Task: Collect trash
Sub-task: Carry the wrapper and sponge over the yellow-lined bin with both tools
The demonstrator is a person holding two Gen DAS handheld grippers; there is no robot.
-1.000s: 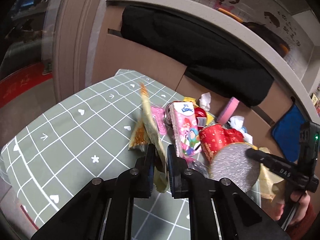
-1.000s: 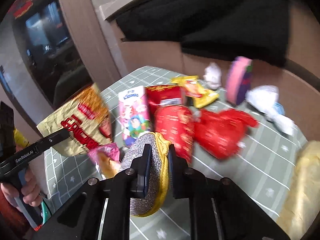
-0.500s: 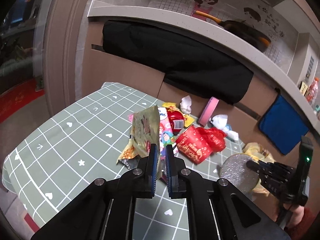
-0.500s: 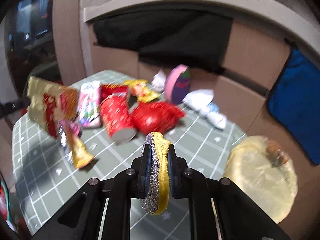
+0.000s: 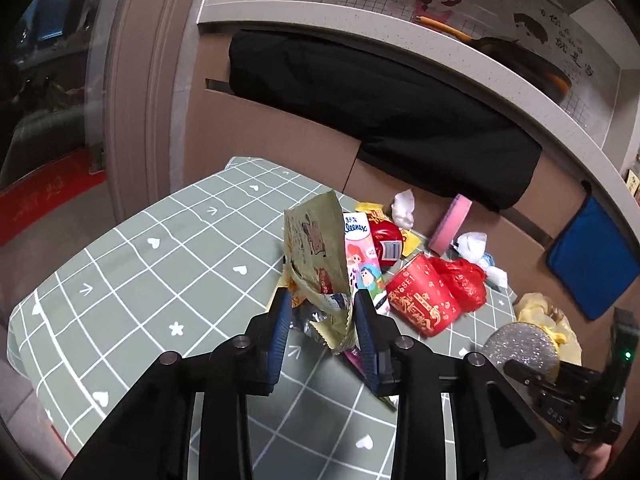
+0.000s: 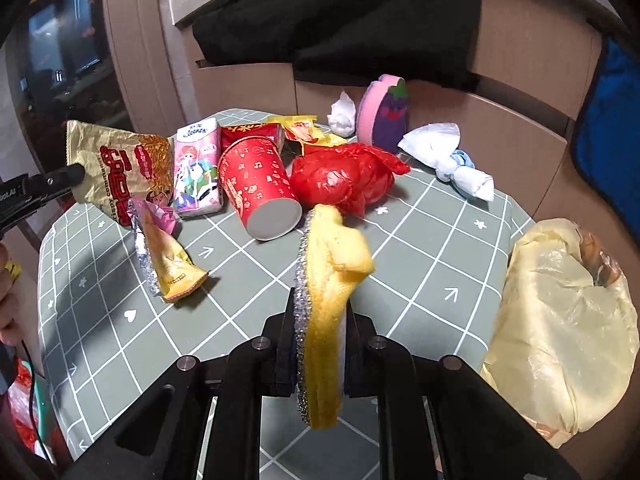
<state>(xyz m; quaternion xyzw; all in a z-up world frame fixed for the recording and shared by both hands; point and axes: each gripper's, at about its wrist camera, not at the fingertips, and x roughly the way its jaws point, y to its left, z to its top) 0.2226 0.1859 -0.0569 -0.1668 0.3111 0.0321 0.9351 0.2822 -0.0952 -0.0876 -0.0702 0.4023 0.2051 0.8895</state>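
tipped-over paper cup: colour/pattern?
Red with small gold and white motifs; clearest in the right wrist view.
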